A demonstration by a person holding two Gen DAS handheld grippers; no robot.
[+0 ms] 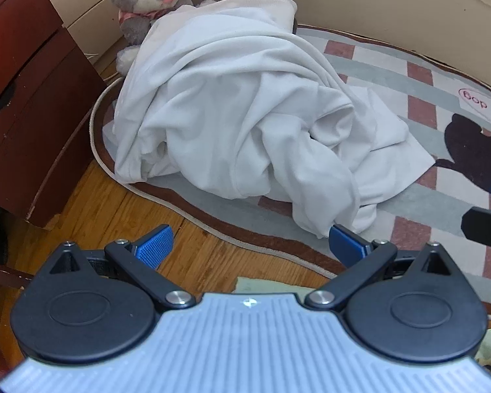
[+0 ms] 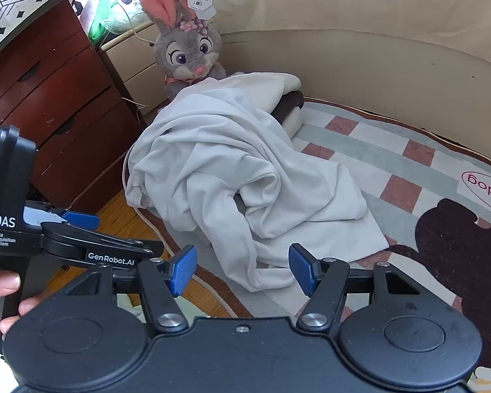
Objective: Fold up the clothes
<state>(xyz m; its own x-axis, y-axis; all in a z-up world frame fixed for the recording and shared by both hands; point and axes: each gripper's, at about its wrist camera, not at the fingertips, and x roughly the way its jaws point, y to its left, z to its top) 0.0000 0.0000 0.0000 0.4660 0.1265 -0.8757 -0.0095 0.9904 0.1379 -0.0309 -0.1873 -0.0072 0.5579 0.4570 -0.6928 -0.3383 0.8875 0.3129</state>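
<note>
A crumpled white garment point(image 1: 239, 114) lies in a heap on a checked rug point(image 1: 419, 150), its far end draped over a folded stack by the wall. My left gripper point(image 1: 250, 245) is open, just short of the heap's near edge, its right pad close to a hanging fold. Nothing sits between its blue pads. In the right wrist view the same white garment point(image 2: 232, 170) fills the middle, and my right gripper point(image 2: 242, 270) hovers open in front of its lowest fold. The left gripper point(image 2: 81, 219) shows at the left, held by a hand point(image 2: 3, 281).
A plush rabbit point(image 2: 190, 52) sits against the wall behind the heap. A dark red wooden drawer unit point(image 1: 26, 98) stands at the left on the wooden floor point(image 1: 121, 209). A folded dark and white stack point(image 2: 291, 108) lies under the garment's far end. The rug's right side shows a brown bear figure point(image 2: 458, 245).
</note>
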